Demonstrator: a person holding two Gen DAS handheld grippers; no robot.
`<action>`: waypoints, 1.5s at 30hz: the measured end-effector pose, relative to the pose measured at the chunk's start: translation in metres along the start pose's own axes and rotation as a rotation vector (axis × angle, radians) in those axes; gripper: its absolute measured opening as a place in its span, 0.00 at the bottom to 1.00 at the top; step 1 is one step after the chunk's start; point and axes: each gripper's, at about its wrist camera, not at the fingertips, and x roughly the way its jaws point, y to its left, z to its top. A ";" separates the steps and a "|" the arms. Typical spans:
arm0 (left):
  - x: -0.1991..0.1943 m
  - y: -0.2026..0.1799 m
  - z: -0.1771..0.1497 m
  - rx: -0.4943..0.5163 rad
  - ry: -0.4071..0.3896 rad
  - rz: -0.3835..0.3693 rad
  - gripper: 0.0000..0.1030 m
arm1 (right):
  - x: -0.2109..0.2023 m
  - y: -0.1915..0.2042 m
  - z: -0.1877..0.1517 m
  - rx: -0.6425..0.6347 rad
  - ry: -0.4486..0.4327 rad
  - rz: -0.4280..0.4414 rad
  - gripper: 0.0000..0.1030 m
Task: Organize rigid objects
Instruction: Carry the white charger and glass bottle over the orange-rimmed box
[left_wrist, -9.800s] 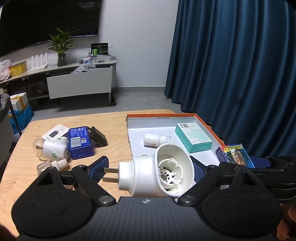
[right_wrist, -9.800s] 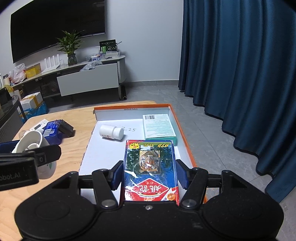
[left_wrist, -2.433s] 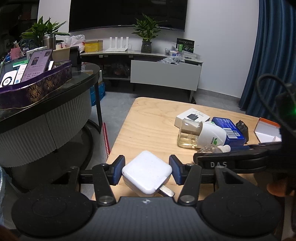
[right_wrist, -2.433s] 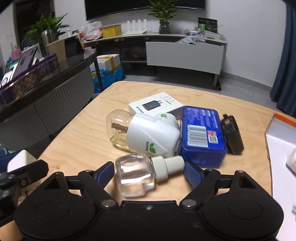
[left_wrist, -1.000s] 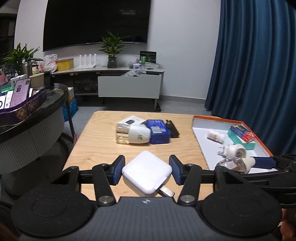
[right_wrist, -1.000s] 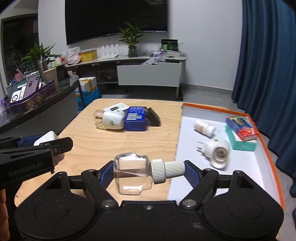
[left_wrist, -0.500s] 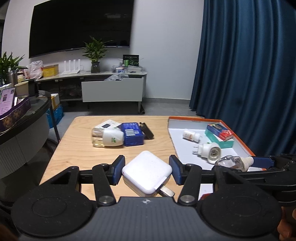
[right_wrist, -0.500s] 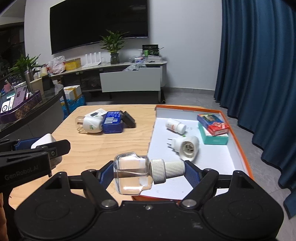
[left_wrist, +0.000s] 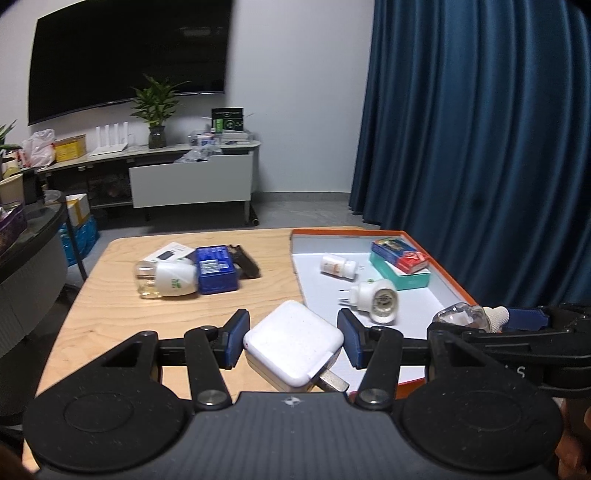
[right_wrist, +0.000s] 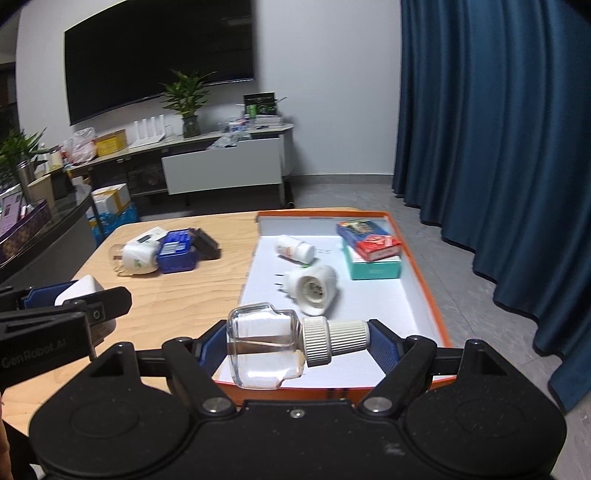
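A square white plastic charger block is clamped in the left hand-held gripper above the wooden tabletop, beside the orange-rimmed white tray. A clear glass bottle with a ribbed white cap is gripped end to end in the right hand-held gripper over the tray's near edge. If released from this height, the bottle could be rolled into the white round plug-in heater, or cracked, since glass is brittle. The charger's corner-wise grip appears liable to slipping.
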 end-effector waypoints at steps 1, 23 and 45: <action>0.001 -0.003 0.001 0.004 0.001 -0.007 0.51 | -0.001 -0.003 0.000 0.004 -0.002 -0.006 0.91; 0.035 -0.047 0.015 0.037 0.023 -0.101 0.51 | 0.008 -0.063 0.006 0.074 -0.003 -0.105 0.91; 0.067 -0.059 0.032 0.031 0.048 -0.098 0.51 | 0.039 -0.079 0.027 0.067 0.012 -0.111 0.91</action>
